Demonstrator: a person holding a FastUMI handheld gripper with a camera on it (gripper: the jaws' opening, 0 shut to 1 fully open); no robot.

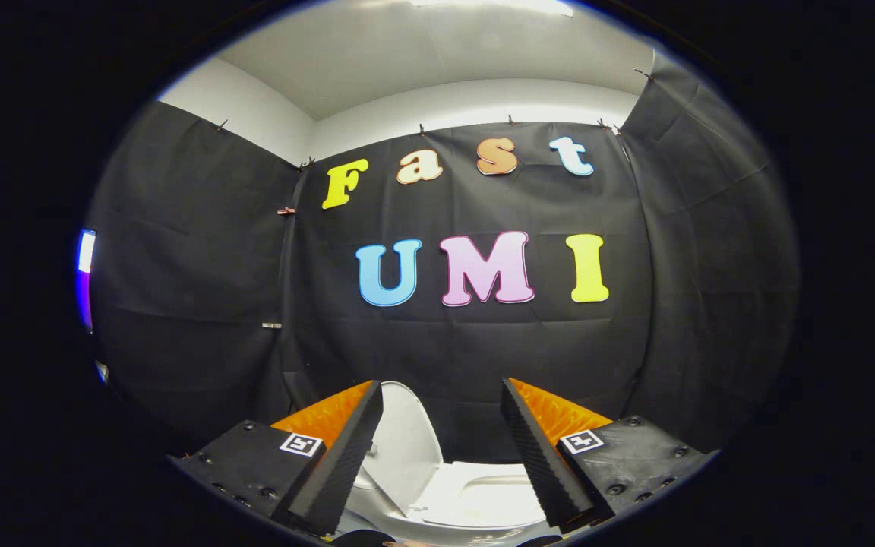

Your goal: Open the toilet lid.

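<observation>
Your hand-held gripper [441, 456] is spread wide, its 2 fingers [335, 471] gripping nothing. Toilet lid [405, 441] stands raised, tilted up just beyond the left finger, between both. White toilet seat [483, 494] lies below it, ahead of the fingers. Black cloth wall [453, 357] behind.

You're holding a black matt plastic gripper [441, 448] with its ribbed black rubbery finger pads [540, 456] standing apart, nothing between them, orange textured plastic backing them. Beyond them, the white glossy smooth toilet lid [403, 444] is catching light, standing raised beside the white glossy toilet seat [483, 494]. Black matt cloth wall [453, 349] is hanging slightly creased.
</observation>
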